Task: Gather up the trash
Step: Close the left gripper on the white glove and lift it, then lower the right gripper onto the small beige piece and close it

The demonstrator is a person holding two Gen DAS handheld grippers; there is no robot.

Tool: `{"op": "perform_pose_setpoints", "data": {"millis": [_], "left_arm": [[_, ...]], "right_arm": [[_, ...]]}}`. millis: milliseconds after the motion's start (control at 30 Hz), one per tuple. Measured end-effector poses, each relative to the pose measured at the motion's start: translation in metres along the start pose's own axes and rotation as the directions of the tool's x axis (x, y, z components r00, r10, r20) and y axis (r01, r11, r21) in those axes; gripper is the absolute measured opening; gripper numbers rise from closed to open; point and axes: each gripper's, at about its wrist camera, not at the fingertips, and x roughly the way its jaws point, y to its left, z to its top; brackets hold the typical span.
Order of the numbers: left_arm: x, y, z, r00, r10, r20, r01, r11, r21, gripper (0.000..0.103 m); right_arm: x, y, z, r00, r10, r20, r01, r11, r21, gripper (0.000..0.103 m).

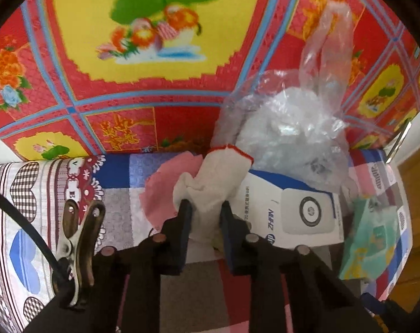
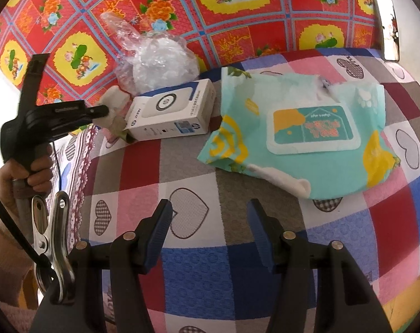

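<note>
The left gripper [image 1: 205, 208] pinches a white knitted work glove with a red-trimmed cuff [image 1: 212, 177], its two dark pads pressed against the fabric from either side. Just beyond its fingertips lies a crumpled pink paper [image 1: 165, 191], and to its right sits a white and blue cardboard box [image 1: 293, 211] printed with a round device. Past the box, against the red and yellow floral cloth [image 1: 154, 27], stands a clear knotted plastic bag [image 1: 290, 127] stuffed with wrapping.

The right gripper [image 2: 210, 230] hangs spread and empty over the checked heart-patterned bedcover [image 2: 187, 166]. Ahead and slightly right of it rests a teal soft wet-wipe pack [image 2: 301, 133]. A hand [image 2: 24, 177] grips the other tool's handle at far left.
</note>
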Motion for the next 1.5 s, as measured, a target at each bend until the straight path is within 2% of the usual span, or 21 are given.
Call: {"op": "perform_pose_setpoints", "data": {"millis": [200,433,833,1067,1267,1367,1500], "left_arm": [[-0.039,0.012,-0.010,0.999,-0.014,0.053,0.015,1.000,-0.018,0.020],[-0.067,0.047,-0.041,0.999,-0.002,0.036,0.004,0.998,-0.055,0.020],[-0.075,0.096,-0.081,1.000,0.025,-0.015,-0.027,0.989,-0.148,0.021],[-0.077,0.122,-0.093,0.999,0.043,-0.021,-0.046,0.982,-0.182,0.021],[-0.078,0.142,-0.101,0.999,0.045,-0.030,-0.050,0.977,-0.206,0.021],[-0.079,0.148,-0.104,0.999,0.042,-0.032,-0.047,0.976,-0.212,0.021],[-0.078,0.154,-0.107,0.999,0.034,-0.036,-0.041,0.976,-0.214,0.021]], "right_arm": [[0.002,0.021,0.004,1.000,0.006,0.004,-0.006,0.999,-0.040,0.058],[0.014,0.054,0.009,0.999,0.039,-0.009,-0.040,0.994,-0.102,0.058],[0.060,0.126,0.039,0.992,0.125,-0.029,-0.128,0.977,-0.171,0.058],[0.094,0.170,0.044,0.989,0.135,-0.058,-0.145,0.960,-0.241,0.057],[0.108,0.193,0.037,0.987,0.136,-0.080,-0.154,0.946,-0.287,0.051],[0.113,0.198,0.031,0.988,0.125,-0.093,-0.147,0.945,-0.292,0.043],[0.121,0.202,0.028,0.990,0.102,-0.092,-0.125,0.948,-0.292,0.042]]}}
